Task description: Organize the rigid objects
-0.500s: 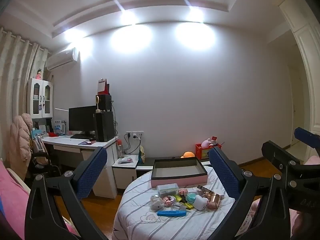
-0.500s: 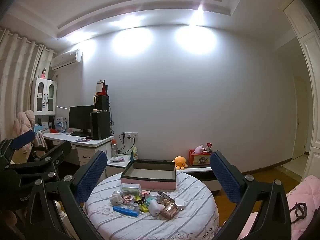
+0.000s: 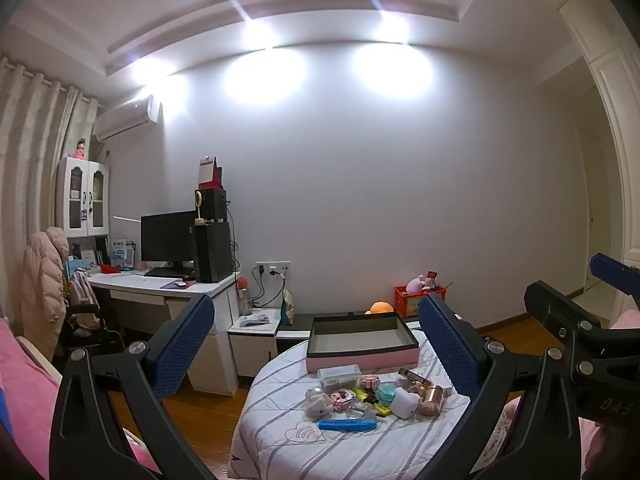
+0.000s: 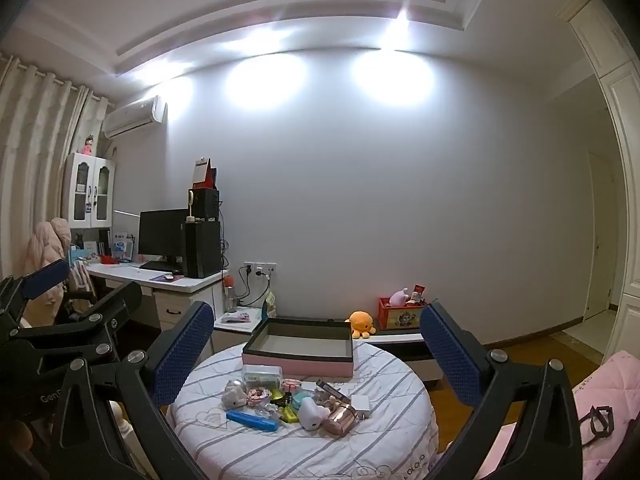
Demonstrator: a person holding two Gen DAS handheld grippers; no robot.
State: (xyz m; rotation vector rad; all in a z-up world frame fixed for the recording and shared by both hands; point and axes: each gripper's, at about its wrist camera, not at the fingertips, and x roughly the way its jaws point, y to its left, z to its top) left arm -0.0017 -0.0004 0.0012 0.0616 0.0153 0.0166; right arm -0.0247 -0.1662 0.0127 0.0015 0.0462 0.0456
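A round table under a striped white cloth carries a pile of small items: a blue case, a white pod, a rose-gold box and a clear lidded box. Behind them sits an empty pink tray with a dark rim. My left gripper and right gripper both stand wide open, held level and well short of the table, with nothing between the fingers.
A white desk with a monitor and speakers stands at the left, beside a chair with a padded coat. A low cabinet bears an orange plush and a red crate. Pink bedding lies at the right, wooden floor around the table.
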